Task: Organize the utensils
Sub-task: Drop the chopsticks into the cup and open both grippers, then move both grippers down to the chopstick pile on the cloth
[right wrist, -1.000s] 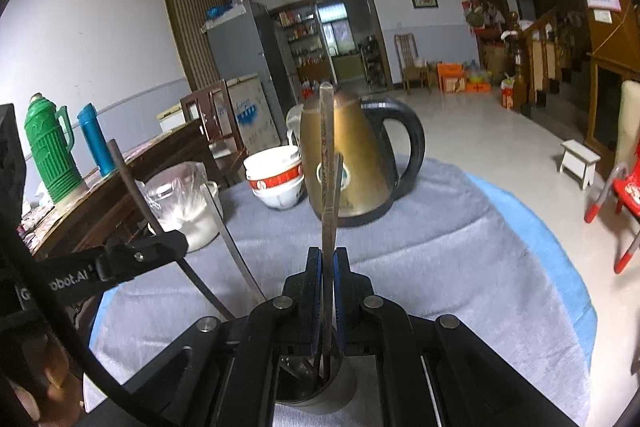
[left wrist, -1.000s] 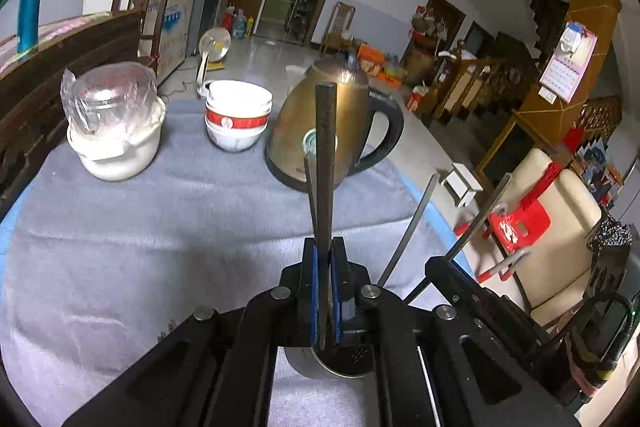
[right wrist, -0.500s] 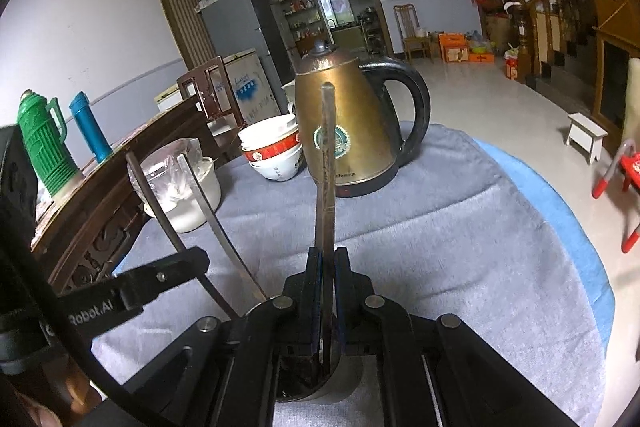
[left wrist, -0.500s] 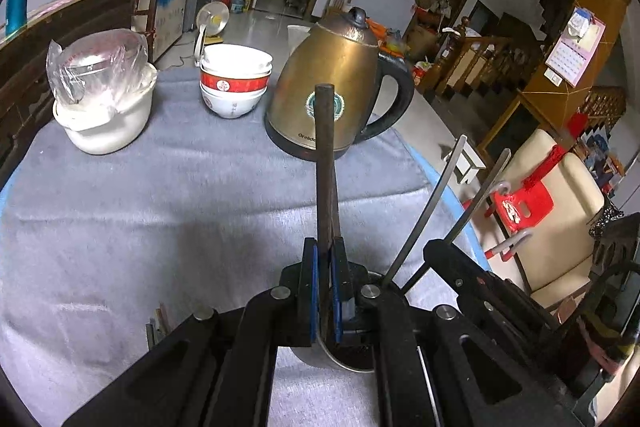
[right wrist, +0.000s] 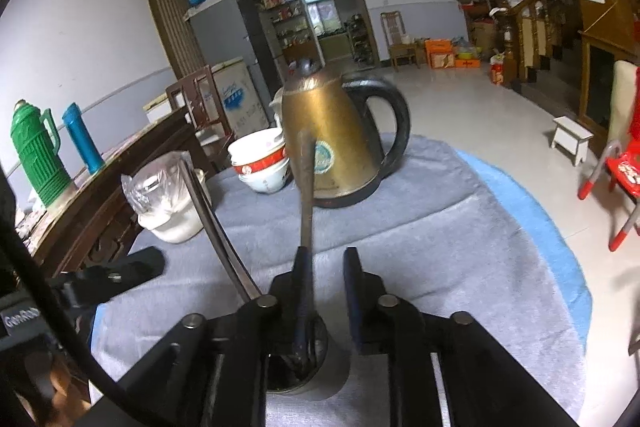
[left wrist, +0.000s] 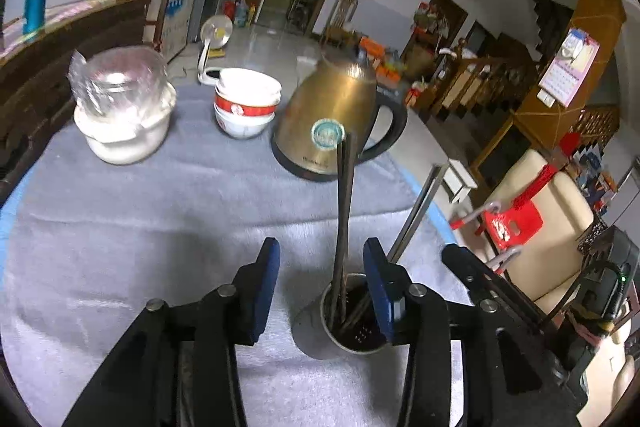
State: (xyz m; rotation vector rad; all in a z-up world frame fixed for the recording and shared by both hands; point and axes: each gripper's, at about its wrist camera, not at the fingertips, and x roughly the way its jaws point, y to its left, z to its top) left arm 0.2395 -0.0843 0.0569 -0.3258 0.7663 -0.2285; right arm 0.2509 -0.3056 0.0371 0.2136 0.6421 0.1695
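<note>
A steel utensil cup [left wrist: 320, 327] stands on the grey cloth just under my left gripper [left wrist: 320, 275]. A dark pair of chopsticks [left wrist: 343, 219] stands upright in it, free between the jaws, which are opening. A second pair of chopsticks [left wrist: 416, 215] leans to the right out of the same cup. In the right wrist view my right gripper [right wrist: 328, 287] is over the cup [right wrist: 312, 375], jaws opening. The chopsticks [right wrist: 307, 195] lean on the left finger [right wrist: 301, 291], clear of the right pad. The other pair [right wrist: 212, 211] slants off to the left.
A brass kettle [left wrist: 336, 119] stands behind the cup, with stacked red-and-white bowls [left wrist: 244, 107] and a bagged white pot [left wrist: 124, 115] further left. The round table's edge [right wrist: 560, 247] drops off to the right, near a red stool [left wrist: 508, 223]. A dark wooden bench [right wrist: 100, 211] runs along the left.
Both grippers were shut on their chopsticks and have let go, the left one wide, the right one a little. Both pairs now stand loose in the cup. The left gripper has backed off slightly.
</note>
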